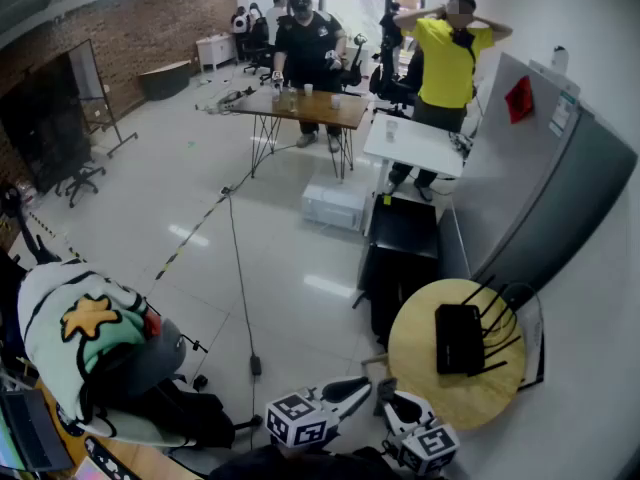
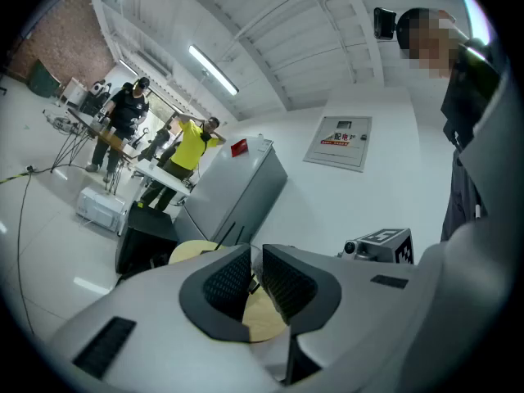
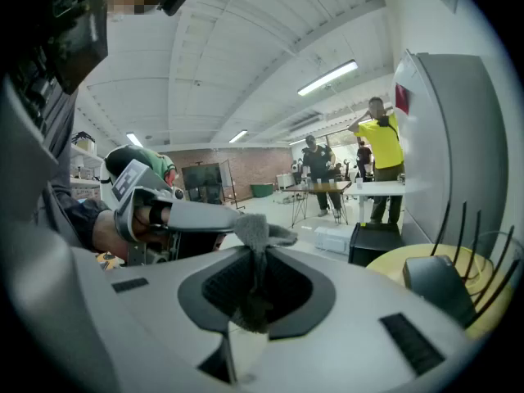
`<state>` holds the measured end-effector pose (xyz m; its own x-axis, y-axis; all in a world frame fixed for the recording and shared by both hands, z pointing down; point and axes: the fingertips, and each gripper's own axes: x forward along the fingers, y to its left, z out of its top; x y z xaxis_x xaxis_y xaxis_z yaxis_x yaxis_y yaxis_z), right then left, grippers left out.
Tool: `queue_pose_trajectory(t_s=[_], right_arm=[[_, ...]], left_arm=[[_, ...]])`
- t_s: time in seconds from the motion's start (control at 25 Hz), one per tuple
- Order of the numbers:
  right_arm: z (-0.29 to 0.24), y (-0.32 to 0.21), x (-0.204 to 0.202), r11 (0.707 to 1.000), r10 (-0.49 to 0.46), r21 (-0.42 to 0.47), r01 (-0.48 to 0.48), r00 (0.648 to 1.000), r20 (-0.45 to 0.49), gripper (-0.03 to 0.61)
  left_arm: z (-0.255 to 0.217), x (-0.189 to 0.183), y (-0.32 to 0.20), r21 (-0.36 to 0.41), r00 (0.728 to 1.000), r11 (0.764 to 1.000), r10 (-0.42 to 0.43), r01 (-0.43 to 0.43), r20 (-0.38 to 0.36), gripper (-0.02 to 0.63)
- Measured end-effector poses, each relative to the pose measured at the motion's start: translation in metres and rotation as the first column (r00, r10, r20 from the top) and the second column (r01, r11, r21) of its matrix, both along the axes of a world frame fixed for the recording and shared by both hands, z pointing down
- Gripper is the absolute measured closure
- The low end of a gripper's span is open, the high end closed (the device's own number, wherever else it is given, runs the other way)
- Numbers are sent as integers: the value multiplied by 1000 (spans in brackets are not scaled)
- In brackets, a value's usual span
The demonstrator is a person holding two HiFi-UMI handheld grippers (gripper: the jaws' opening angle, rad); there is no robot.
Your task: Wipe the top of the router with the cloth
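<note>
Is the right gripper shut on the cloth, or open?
Shut on it. In the right gripper view the right gripper has its fingers pressed together on the grey cloth, which sticks up above them.

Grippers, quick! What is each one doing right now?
Left gripper: open just a crack, holding nothing.
Right gripper: closed on the grey cloth.
</note>
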<state>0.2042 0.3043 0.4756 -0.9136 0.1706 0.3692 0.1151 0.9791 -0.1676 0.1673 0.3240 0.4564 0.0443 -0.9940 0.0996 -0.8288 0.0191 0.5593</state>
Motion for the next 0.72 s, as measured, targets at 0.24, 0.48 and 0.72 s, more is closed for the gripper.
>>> queue_pose_trajectory(t_s=[0.24,0.48,0.72], right_arm=[[9,-21,-48,1000,0,19,0,1000,6,514],[20,-50,-108,999,-37,1,37,999,0,512],[17,-118,-175,999,-40,0,40,999,13,512]], left_arm=[[4,-49,-9,6,1000,1000,-15,15,6,583],[15,-109,-37,-19,999,999,-45,45,9,583],[14,-180,-106,-44,1000,999,-23,23,16,583]])
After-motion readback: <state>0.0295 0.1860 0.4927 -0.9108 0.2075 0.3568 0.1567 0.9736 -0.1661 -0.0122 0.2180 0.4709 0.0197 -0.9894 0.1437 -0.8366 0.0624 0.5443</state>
